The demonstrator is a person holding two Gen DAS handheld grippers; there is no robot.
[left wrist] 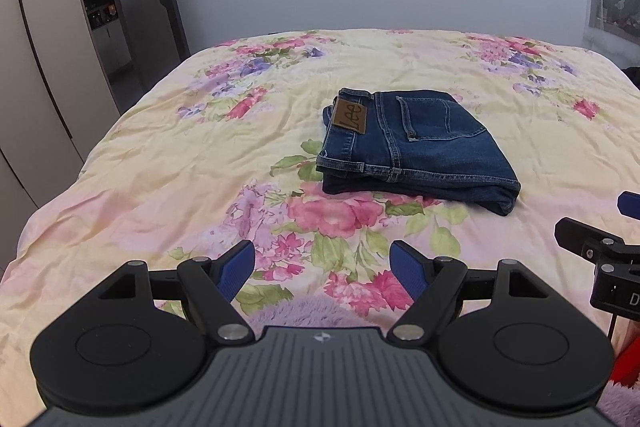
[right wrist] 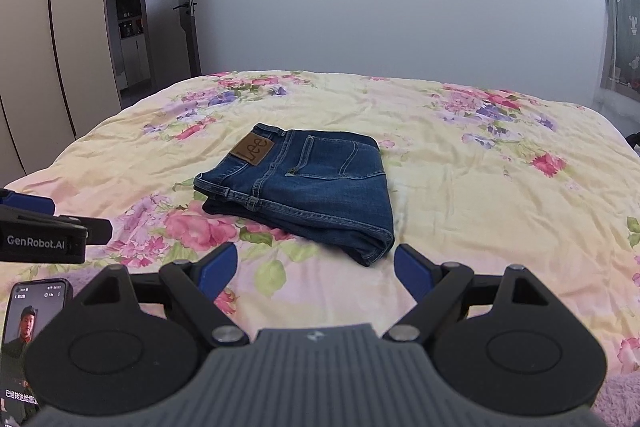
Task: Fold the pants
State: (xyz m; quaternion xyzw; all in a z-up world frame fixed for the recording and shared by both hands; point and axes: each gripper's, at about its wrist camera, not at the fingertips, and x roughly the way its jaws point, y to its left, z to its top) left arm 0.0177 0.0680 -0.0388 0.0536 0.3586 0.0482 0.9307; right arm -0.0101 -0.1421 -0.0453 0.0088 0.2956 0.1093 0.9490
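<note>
Dark blue jeans [left wrist: 416,143] lie folded into a compact stack on the floral bedspread [left wrist: 168,155], brown waist patch and back pocket facing up. In the right wrist view the same jeans [right wrist: 304,187] sit just ahead and slightly left. My left gripper [left wrist: 322,269] hovers open over the bed, short of the jeans, with nothing between its blue pads. My right gripper [right wrist: 314,273] is open too, empty, its tips near the jeans' nearest corner. Each gripper shows at the edge of the other's view.
A wardrobe [left wrist: 36,67] and an open doorway [left wrist: 104,3] stand to the left of the bed. A green curtain [right wrist: 624,35] hangs at the right wall. A phone [right wrist: 32,327] with a lit screen sits at lower left. Purple fluffy fabric [left wrist: 304,311] lies under my left gripper.
</note>
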